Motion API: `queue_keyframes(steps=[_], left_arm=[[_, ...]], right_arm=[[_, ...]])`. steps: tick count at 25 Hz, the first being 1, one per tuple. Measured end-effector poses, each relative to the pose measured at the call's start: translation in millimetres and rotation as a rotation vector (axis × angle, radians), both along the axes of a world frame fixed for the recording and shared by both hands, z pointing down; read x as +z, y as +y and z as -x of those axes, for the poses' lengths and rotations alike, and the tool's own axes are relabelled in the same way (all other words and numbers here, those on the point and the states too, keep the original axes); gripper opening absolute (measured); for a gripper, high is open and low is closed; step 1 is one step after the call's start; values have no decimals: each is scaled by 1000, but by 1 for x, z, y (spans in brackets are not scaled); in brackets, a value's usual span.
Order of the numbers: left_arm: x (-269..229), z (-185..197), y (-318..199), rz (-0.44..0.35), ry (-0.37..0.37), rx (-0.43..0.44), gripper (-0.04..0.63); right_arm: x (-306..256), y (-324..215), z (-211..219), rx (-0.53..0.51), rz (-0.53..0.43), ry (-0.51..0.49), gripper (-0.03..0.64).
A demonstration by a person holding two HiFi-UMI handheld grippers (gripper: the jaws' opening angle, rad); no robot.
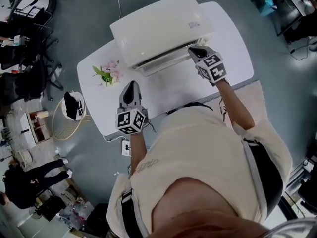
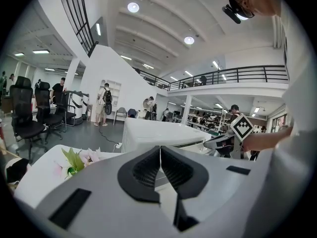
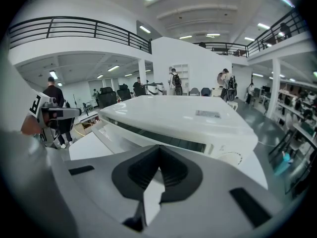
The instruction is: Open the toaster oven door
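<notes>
A white toaster oven [image 1: 158, 24] stands at the far side of a white table [image 1: 228, 38]. Its front door [image 1: 153, 63] faces me and looks tilted partly open, with a dark gap along its top edge [image 3: 163, 139]. My left gripper [image 1: 132, 86] hovers over the table in front of the oven's left part, shut with nothing in it [image 2: 160, 148]. My right gripper [image 1: 194, 50] is at the oven's front right corner, also shut and empty [image 3: 159, 148]. Whether it touches the oven I cannot tell.
A small bunch of pink flowers [image 1: 109, 73] lies on the table left of the oven. On the floor to the left stand a wire basket [image 1: 69, 113] and office chairs [image 1: 25, 58]. A power strip [image 1: 126, 147] lies under the near table edge. A person [image 1: 29, 180] stands lower left.
</notes>
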State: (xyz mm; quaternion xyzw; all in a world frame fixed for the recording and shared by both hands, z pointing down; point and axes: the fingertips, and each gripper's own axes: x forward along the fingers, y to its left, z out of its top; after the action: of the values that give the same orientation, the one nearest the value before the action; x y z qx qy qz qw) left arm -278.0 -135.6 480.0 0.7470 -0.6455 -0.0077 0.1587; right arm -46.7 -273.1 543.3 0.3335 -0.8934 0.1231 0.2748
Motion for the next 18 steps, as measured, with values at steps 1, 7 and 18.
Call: queue_keyframes(steps=[1,7,18], left_arm=[[0,0,1,-1,2,2,23],[-1,-3,4,-7,16,22,23],[3,3,13,-6,9,37,23]], right_arm=[[1,3,0,1,6,-4,5],[7,17,-5,19,28,-6,5],[23,39,-14,62,69,9,5]])
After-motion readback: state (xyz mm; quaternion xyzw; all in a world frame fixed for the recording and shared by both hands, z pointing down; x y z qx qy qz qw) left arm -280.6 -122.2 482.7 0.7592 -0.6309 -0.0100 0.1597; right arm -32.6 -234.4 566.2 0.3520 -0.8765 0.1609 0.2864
